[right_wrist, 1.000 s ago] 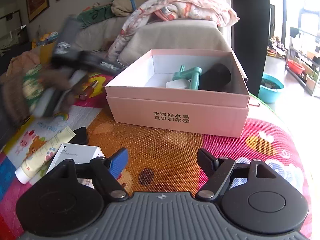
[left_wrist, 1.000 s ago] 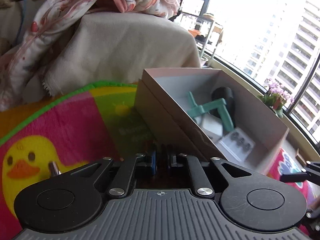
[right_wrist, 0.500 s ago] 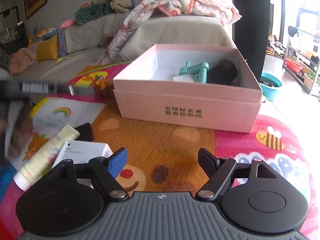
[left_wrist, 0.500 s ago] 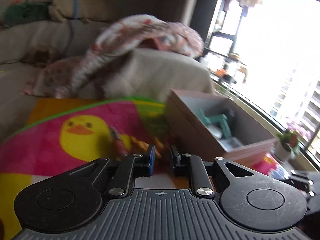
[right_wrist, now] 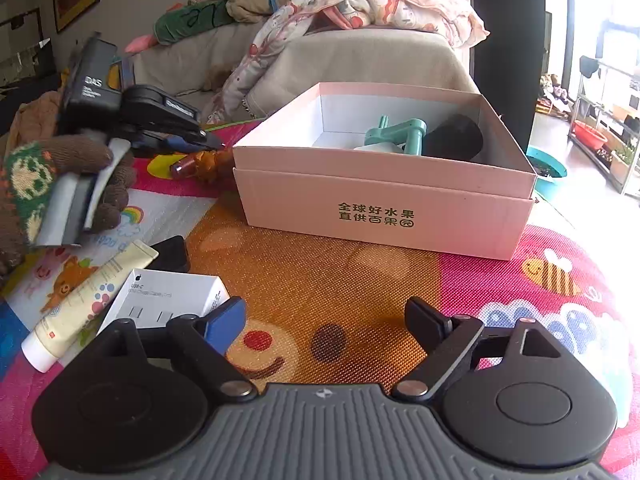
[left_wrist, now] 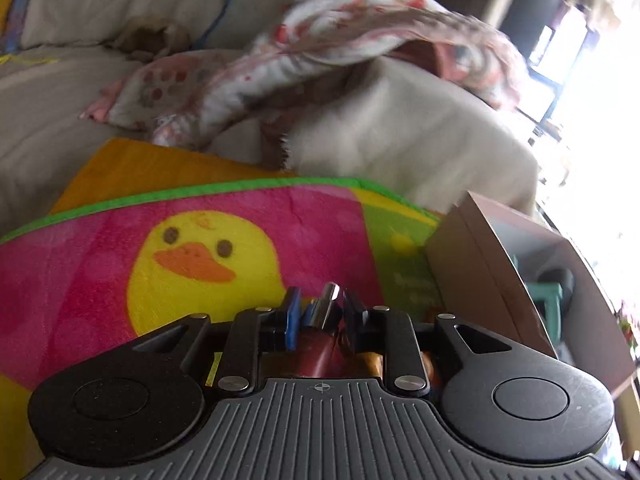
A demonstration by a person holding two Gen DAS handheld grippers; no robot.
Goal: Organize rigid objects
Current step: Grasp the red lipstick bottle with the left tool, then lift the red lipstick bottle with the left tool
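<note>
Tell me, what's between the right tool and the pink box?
Only bare mat lies between the right tool and the box, as the right wrist view shows.

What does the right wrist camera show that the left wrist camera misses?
Only the right wrist view shows the cream tube, the white carton and the open right hand-held gripper. Only the left shows the yellow duck print. Both show the pink box, the brown tube and the left hand-held gripper, whose jaws have just been opening around it.
</note>
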